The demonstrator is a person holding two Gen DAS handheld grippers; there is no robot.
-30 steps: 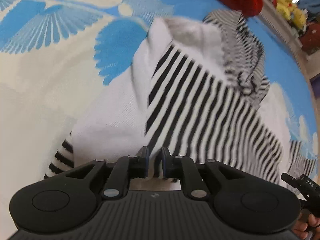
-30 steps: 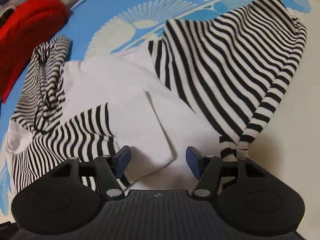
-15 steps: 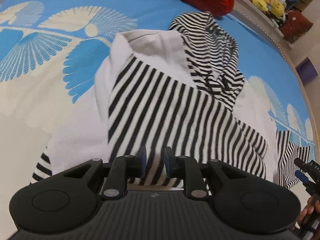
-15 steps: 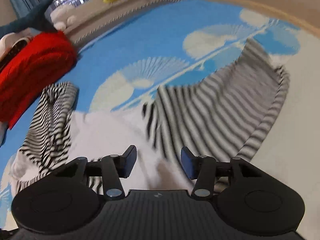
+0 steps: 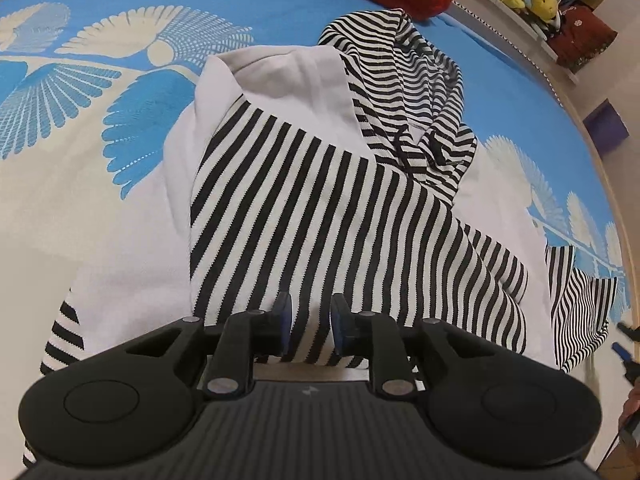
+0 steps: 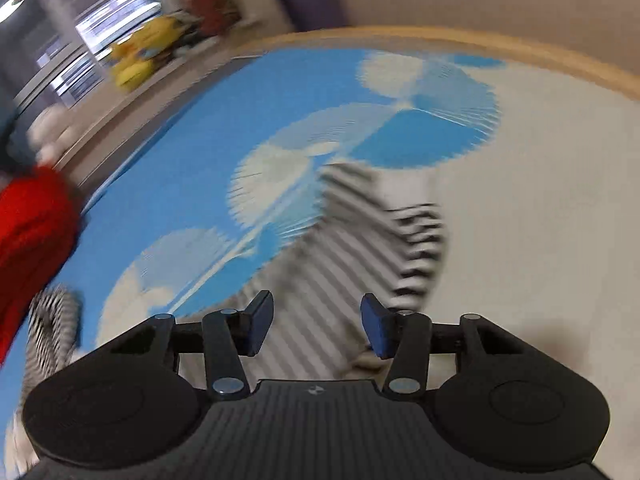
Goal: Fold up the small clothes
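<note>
- Black-and-white striped hooded garment lies partly folded on blue-and-cream patterned blanket.
- Left tool: narrow gap, hovering over the striped sleeve, gripping nothing.
- Right tool: closing, nothing between; blurred sleeve beneath.

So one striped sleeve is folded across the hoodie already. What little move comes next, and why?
Probably bring the right hand-held gripper down onto the other sleeve and pinch it. That sleeve lies out on the blanket, unfolded, and the closing jaws hold nothing yet.
</note>
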